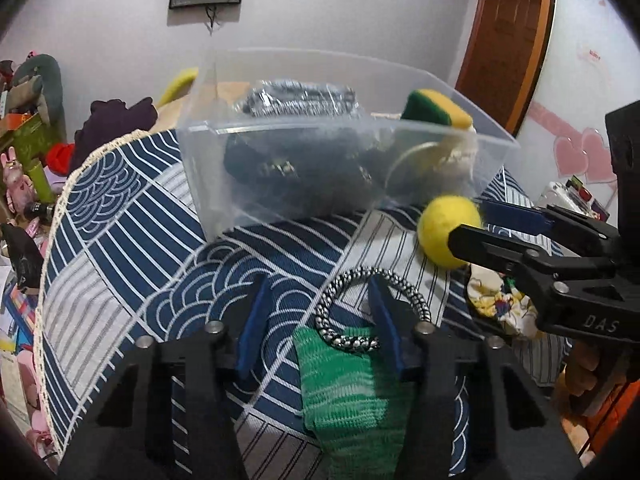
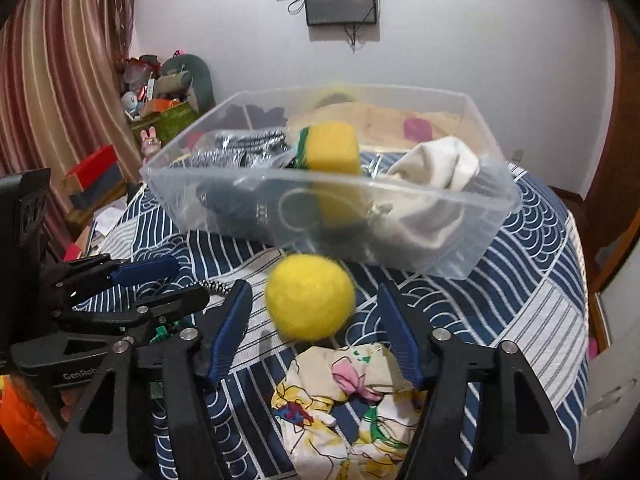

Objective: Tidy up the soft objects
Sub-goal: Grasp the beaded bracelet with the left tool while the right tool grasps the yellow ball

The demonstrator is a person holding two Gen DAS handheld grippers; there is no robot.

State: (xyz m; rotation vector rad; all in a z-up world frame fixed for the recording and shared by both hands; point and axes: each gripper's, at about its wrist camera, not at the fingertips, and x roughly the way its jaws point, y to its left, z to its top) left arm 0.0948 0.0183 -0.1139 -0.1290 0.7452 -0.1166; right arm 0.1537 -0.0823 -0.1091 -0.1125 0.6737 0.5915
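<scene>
Mid-sort. Clear bin [image 2: 472, 248] on the worktop holds the sponge, cloths. My right gripper [image 2: 316, 332] spread, bracketing yellow ball [image 2: 310, 296], no contact visible. Left gripper [image 1: 320, 320] released over green sock [image 1: 348, 392]. Next: clamp gently, lift over rim.

Home bedroom, patterned bedspread [image 2: 532, 264], curtains [image 2: 60, 80], plush toys [image 2: 188, 76]

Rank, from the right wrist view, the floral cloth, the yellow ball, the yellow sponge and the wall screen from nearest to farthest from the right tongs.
1. Floral cloth: on the bedspread, low between the open right tongs.
2. Yellow ball: just ahead of the fingertips, in front of the bin.
3. Yellow sponge: inside the clear bin, mid-left.
4. Wall screen: high on the far wall.
</scene>
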